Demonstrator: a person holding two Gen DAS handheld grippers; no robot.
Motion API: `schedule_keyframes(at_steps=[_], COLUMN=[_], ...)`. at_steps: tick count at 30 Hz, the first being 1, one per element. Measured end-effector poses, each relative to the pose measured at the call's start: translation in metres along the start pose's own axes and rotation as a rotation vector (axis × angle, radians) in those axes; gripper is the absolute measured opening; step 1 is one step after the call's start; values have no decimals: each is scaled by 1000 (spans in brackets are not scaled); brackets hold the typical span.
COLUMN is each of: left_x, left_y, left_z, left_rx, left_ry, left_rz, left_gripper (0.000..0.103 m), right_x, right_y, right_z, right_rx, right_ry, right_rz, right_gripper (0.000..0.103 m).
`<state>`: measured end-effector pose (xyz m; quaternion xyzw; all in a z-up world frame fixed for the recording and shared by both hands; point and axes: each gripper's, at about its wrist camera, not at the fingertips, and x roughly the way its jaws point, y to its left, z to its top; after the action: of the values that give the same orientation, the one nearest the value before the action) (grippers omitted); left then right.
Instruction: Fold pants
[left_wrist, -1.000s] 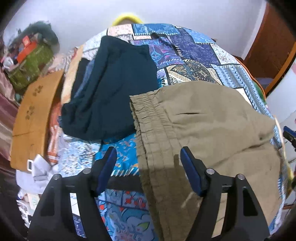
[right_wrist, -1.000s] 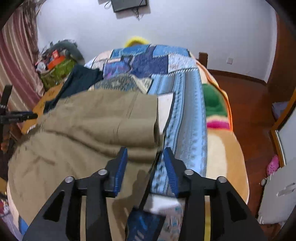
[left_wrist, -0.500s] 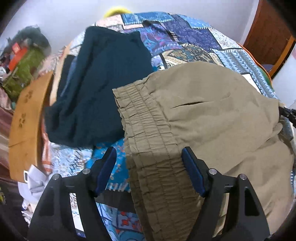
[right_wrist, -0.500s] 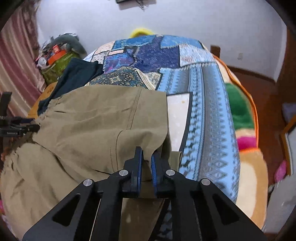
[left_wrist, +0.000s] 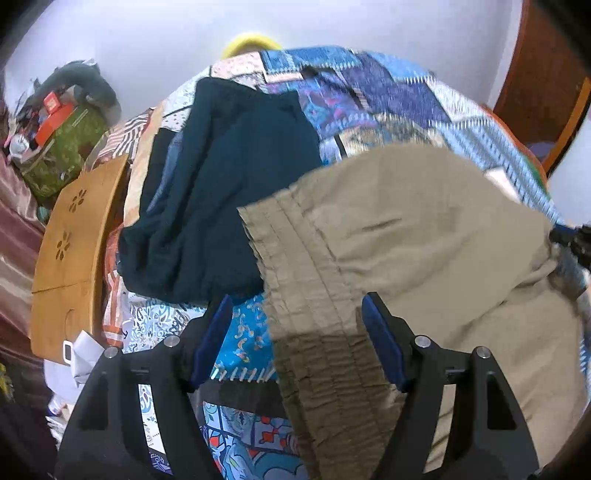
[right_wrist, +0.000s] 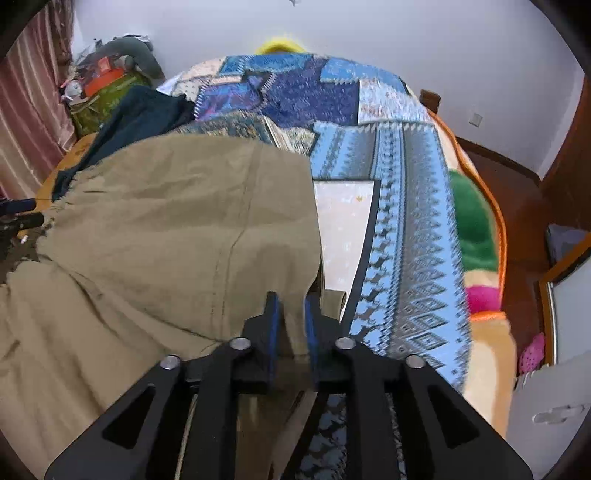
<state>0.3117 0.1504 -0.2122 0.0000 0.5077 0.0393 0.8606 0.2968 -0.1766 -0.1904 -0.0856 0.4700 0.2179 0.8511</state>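
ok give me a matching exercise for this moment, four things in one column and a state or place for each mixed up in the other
Things:
1. left gripper
2. right gripper
3. khaki pants
4. dark blue garment

States or places:
A. shut on a fold of khaki cloth
B. lying on the patchwork quilt beside the elastic waistband
C. open, fingers either side of the elastic waistband
D. spread across the near end of the bed

Pairs: 1-C, 2-A, 3-D, 4-B
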Motion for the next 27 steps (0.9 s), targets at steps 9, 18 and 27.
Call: schedule_keyframes(at_steps=[9,18,27], left_x=[19,70,104], left_y=[40,44,44], left_z=[35,61,65], left_rx=[-144,-140,-130], left_ry=[29,109,134], left_rz=[-18,-45,-58], left_gripper=[78,78,84], right_x=[-13,62,148], right_y=[1,-19,-24], right_z=[46,105,132], right_rx=[22,70,138], right_ry=[-97,-16,118], right_rz=[57,61,149], right_gripper=[37,38,38])
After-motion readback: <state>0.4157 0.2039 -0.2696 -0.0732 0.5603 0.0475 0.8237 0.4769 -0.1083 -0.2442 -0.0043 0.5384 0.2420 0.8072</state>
